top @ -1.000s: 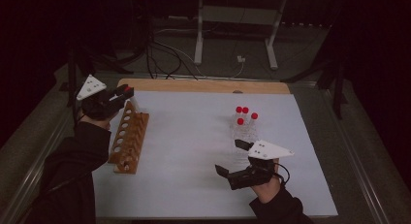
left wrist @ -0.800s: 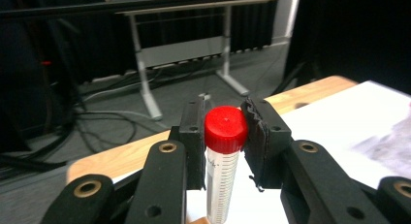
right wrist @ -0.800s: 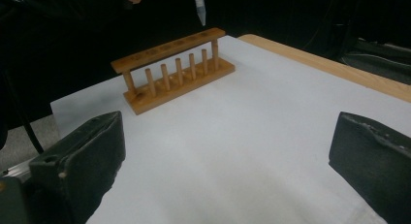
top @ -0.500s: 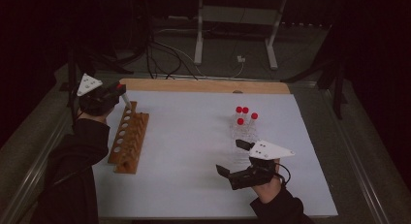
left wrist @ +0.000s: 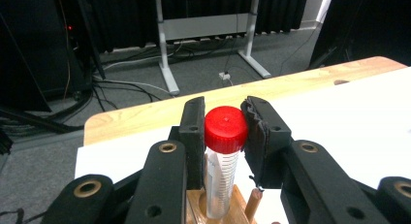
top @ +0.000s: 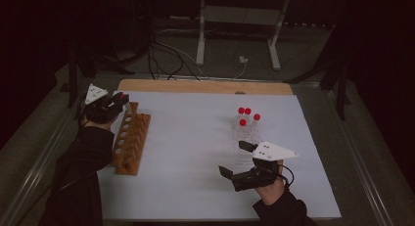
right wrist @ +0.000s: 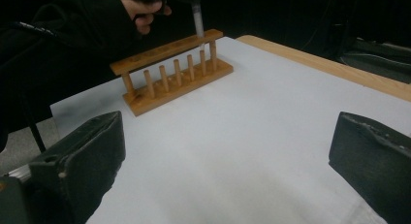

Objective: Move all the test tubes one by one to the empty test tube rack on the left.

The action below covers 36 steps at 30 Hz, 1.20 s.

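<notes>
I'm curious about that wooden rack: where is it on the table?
The wooden rack lies at the table's left edge in the high view, under the left gripper lowering a red-capped tube.

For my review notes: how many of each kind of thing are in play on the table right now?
Red-capped tubes: 5, four standing in a cluster and one tube clamped in the left gripper at the rack's far end
Wooden rack: 1
Grippers: 2, the right gripper open
Total: 8
</notes>
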Available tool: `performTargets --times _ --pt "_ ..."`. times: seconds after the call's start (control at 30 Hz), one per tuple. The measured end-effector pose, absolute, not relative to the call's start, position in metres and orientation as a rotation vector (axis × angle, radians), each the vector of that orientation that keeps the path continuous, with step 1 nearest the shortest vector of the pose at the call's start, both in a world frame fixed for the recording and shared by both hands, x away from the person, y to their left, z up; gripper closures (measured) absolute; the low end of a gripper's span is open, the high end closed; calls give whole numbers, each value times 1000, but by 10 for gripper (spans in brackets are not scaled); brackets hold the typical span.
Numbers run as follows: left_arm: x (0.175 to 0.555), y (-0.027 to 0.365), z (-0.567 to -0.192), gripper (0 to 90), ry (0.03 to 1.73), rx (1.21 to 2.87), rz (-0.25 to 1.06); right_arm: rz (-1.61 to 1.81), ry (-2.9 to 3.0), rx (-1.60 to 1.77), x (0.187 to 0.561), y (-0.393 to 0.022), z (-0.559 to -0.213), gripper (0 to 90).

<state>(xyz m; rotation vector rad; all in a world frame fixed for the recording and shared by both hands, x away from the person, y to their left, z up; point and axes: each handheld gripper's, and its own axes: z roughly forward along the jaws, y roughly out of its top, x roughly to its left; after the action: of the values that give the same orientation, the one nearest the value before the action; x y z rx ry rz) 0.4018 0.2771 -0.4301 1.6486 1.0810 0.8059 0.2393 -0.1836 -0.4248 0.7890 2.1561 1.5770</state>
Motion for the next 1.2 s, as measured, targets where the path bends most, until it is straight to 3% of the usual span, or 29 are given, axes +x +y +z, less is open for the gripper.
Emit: performTargets --times 0.97,1.2 --pt "407 279 -453 701 1130 1700 745 1590 2149 792 238 -187 -421 0" --pt "401 280 -446 328 1137 1702 715 1589 2148 802 239 -190 -420 0"
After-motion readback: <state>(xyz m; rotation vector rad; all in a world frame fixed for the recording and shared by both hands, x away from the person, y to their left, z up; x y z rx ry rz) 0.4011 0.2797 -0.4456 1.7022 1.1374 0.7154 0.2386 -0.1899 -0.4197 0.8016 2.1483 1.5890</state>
